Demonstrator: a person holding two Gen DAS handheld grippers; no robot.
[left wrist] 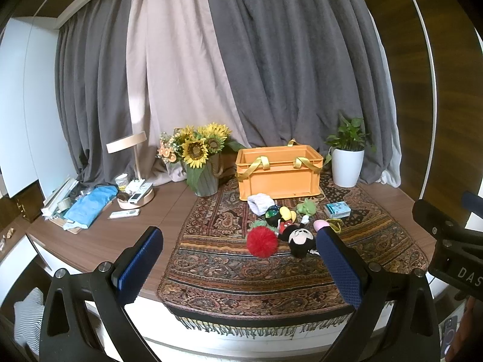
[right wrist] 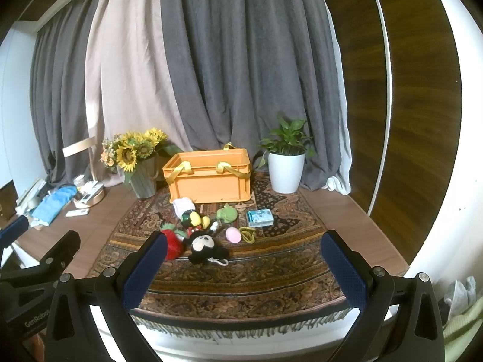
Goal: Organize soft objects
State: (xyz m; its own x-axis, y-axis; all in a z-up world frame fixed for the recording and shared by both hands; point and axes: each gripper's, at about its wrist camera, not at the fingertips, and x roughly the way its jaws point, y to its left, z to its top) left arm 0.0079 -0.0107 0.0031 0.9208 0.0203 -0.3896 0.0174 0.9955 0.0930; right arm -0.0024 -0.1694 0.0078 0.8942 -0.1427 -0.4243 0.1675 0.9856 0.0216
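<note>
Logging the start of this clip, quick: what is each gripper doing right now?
Left gripper: open, holding nothing, hovering before the rug.
Right gripper: open, holding nothing, likewise short of the toys.

Background only: grey and beige curtains (left wrist: pixel 241 60) fill the upper frame. Patterned runner (left wrist: pixel 241 271) over the wooden tabletop (left wrist: pixel 99 241), centre. Sunflower vase (left wrist: pixel 202 163) centre-left, white potted plant (left wrist: pixel 347 163) centre-right. Left edge: wooden lamp (left wrist: pixel 132 163), remotes on its base (left wrist: pixel 137 194), one remote (left wrist: pixel 124 214) on the table, blue cloth (left wrist: pixel 90 205). Small blue-white box (right wrist: pixel 259 217) on the runner, right of centre.
</note>
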